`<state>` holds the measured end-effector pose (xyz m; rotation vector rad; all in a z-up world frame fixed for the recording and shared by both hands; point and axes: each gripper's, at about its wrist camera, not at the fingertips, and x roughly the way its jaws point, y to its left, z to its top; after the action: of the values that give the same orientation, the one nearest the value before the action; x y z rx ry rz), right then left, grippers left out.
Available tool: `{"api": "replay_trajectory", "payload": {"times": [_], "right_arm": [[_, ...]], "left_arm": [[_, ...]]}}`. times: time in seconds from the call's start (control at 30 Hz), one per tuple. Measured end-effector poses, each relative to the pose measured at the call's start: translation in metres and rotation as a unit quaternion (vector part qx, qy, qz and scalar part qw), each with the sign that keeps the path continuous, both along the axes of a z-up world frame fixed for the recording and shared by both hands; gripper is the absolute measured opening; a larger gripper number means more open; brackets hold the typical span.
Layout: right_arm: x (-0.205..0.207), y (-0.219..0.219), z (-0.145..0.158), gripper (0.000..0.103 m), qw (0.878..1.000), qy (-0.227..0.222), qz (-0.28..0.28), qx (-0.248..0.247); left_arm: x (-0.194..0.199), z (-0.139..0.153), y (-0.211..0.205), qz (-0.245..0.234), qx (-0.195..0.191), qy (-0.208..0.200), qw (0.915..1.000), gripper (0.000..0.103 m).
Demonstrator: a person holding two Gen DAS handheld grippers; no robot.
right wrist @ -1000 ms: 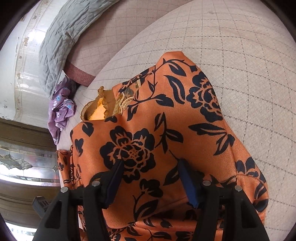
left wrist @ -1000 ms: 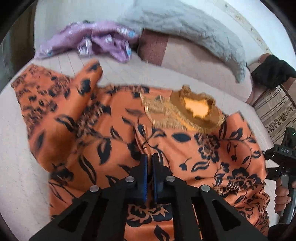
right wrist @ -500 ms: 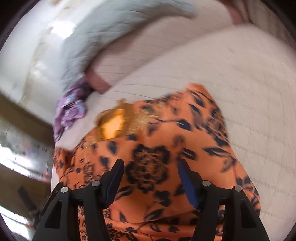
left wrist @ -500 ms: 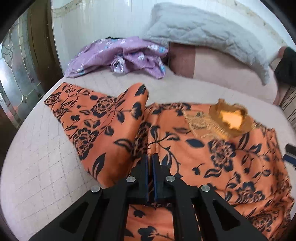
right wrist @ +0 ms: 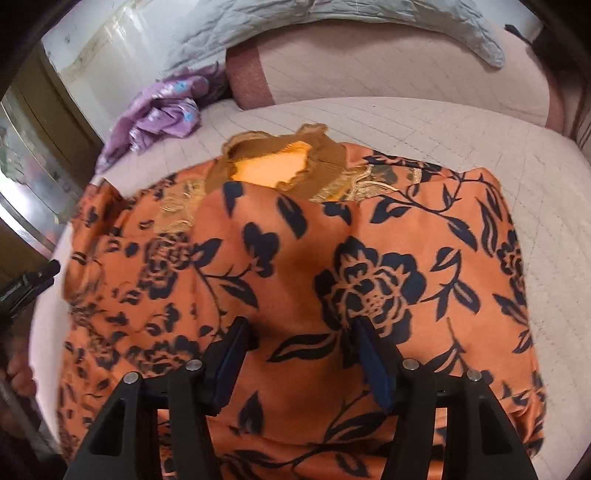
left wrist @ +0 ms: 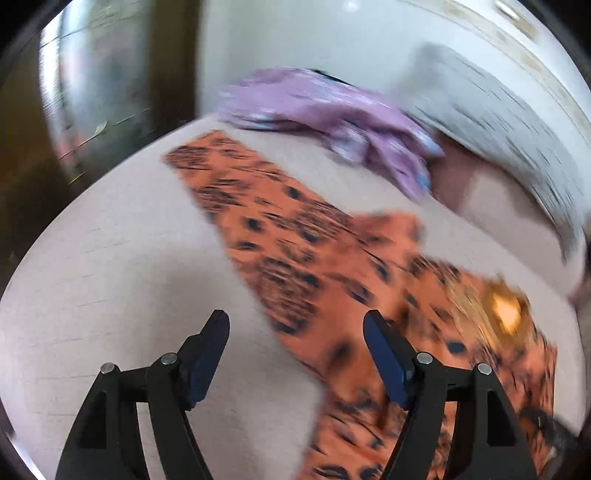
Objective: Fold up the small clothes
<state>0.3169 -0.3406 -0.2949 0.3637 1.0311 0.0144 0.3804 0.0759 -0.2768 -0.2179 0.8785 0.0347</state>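
An orange garment with a black flower print (right wrist: 332,258) lies spread on the pale quilted bed (right wrist: 424,118), its gold-trimmed neckline (right wrist: 273,166) toward the pillows. In the blurred left wrist view one sleeve (left wrist: 266,221) stretches out to the far left. My left gripper (left wrist: 295,332) is open and empty, over the bed at the sleeve's near edge. My right gripper (right wrist: 299,332) is open just above the garment's body, with a raised fold of cloth between the jaws. The left gripper's body shows at the left edge of the right wrist view (right wrist: 26,288).
A crumpled purple garment (right wrist: 159,114) lies at the bed's far left, also in the left wrist view (left wrist: 332,110). A grey quilted pillow (right wrist: 332,22) and a pink bolster (right wrist: 369,70) line the head of the bed. A glass door (right wrist: 22,155) stands left.
My left gripper has let go of the orange cloth, opened, and swung left toward the sleeve. My right gripper stayed open and turned to face the neckline squarely.
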Motion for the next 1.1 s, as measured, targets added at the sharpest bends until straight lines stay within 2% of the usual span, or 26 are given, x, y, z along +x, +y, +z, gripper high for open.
{"api": "replay_trajectory", "payload": {"times": [0.1,0.17,0.27,0.33,0.4,0.47,0.53,0.57,0.6,0.67,0.73,0.8,0.83,0.87,0.97,1.03,1.1], "right_arm": [[-0.003,-0.009,0.004,0.062,1.000,-0.006,-0.015,0.023],[-0.004,-0.013,0.004,0.062,0.999,-0.010,-0.027,0.033],[-0.002,-0.013,0.003,0.062,0.999,-0.005,-0.034,0.042],[-0.003,-0.014,0.002,0.062,0.998,-0.004,-0.037,0.047],[-0.003,-0.013,0.003,0.062,0.998,-0.006,-0.039,0.046],[-0.003,-0.013,0.003,0.062,0.998,-0.008,-0.039,0.045],[-0.004,-0.014,0.004,0.062,0.998,-0.009,-0.040,0.046],[-0.004,-0.014,0.004,0.062,0.998,-0.009,-0.041,0.046],[-0.002,-0.014,0.003,0.062,0.998,-0.009,-0.042,0.046],[-0.001,-0.014,0.003,0.062,0.998,-0.011,-0.044,0.046],[0.000,-0.014,0.003,0.062,0.998,-0.013,-0.046,0.046],[0.000,-0.015,0.004,0.062,0.997,-0.016,-0.049,0.049],[0.000,-0.016,0.006,0.062,0.997,-0.018,-0.051,0.050],[0.000,-0.017,0.007,0.062,0.997,-0.020,-0.053,0.050],[-0.002,-0.023,0.013,0.062,0.996,-0.030,-0.062,0.049],[-0.004,-0.030,0.017,0.062,0.995,-0.037,-0.074,0.051],[-0.006,-0.041,0.021,0.062,0.993,-0.043,-0.090,0.057]], "left_arm": [[0.013,-0.015,0.027,0.031,-0.069,0.029,0.9967,0.076],[0.021,-0.030,0.041,0.049,-0.127,0.050,0.9894,0.076],[0.030,-0.042,0.045,0.050,-0.193,0.057,0.9783,0.074],[0.038,-0.046,0.043,0.041,-0.217,0.051,0.9739,0.070],[0.052,-0.051,0.041,0.026,-0.232,0.058,0.9707,0.050],[0.061,-0.056,0.039,0.024,-0.237,0.061,0.9693,0.044],[0.066,-0.058,0.039,0.020,-0.249,0.061,0.9662,0.030],[0.069,-0.059,0.040,0.018,-0.255,0.063,0.9646,0.011],[0.071,-0.060,0.040,0.018,-0.260,0.062,0.9634,0.007],[0.070,-0.055,0.042,0.022,-0.254,0.055,0.9654,0.006],[0.067,-0.039,0.035,0.012,-0.232,0.032,0.9722,0.006],[0.062,-0.015,0.021,-0.010,-0.194,-0.004,0.9809,0.006],[0.056,0.002,0.007,-0.028,-0.163,-0.027,0.9859,0.006],[0.050,0.013,-0.002,-0.042,-0.147,-0.040,0.9875,0.006],[0.029,0.042,-0.049,-0.116,-0.099,-0.079,0.9851,0.006],[0.013,0.048,-0.091,-0.171,-0.055,-0.081,0.9804,0.006],[-0.005,0.039,-0.131,-0.222,-0.011,-0.067,0.9726,0.006]]}}
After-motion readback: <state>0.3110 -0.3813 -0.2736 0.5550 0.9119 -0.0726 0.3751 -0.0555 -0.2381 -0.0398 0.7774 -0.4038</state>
